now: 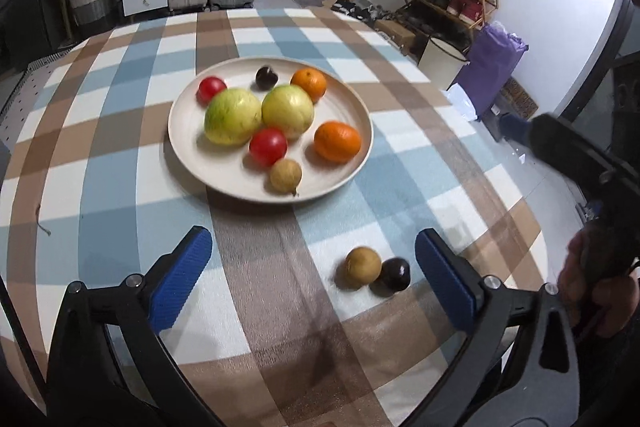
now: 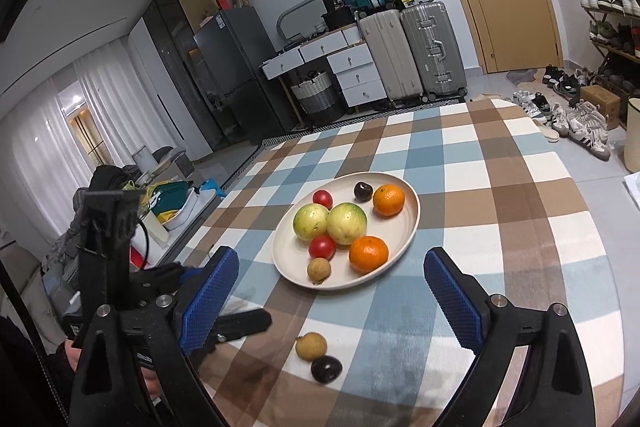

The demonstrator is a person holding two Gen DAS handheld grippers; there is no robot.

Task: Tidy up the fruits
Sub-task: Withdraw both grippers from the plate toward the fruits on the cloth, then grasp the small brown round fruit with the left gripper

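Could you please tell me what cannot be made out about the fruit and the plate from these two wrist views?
- Undersides of all fruit on the plate: hidden in both views by the fruit themselves.
- Whether the loose tan fruit and dark fruit touch: they overlap in the left wrist view and sit very close in the right wrist view.
- What kind the small dark fruit is: too small and blurred.

A cream plate holds eight fruits, two large green-yellow ones at its centre. A tan fruit and a dark plum lie touching on the checked cloth nearby.
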